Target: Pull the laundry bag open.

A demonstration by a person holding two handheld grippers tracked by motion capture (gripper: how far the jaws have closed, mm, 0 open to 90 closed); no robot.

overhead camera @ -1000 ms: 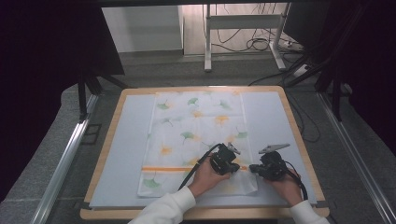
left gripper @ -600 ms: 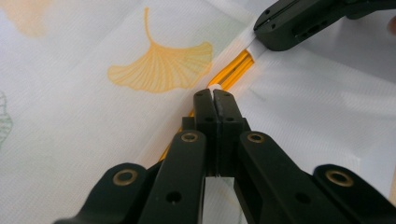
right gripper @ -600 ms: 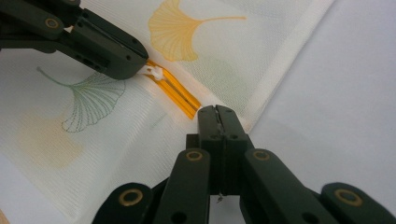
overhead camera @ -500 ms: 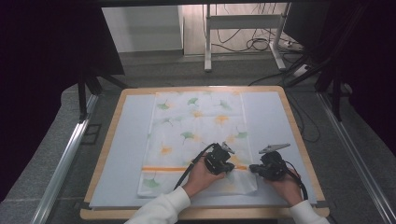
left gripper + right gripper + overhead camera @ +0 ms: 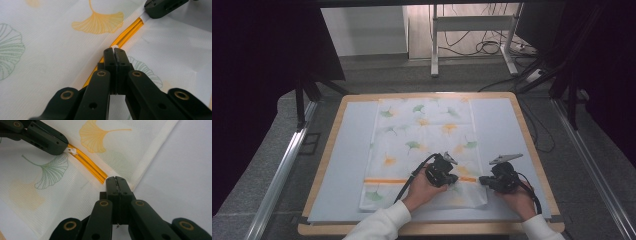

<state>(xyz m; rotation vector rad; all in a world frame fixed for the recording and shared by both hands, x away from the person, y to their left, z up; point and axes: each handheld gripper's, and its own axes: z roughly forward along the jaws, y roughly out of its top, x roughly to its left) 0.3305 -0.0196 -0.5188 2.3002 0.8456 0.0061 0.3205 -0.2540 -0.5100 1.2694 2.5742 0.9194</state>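
Left gripper view showed the left gripper (image 5: 115,51) pinched on the white zipper pull (image 5: 115,46) at frame centre of the thin, limp mesh bag (image 5: 422,145), likely best gripped there; the right gripper (image 5: 116,180) clamped its edge.

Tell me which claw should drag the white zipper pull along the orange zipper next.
Left. The left claw is shut on the white zipper pull of the orange zipper. The right claw is shut at the zipper's end by the mesh bag edge, suited to anchoring.
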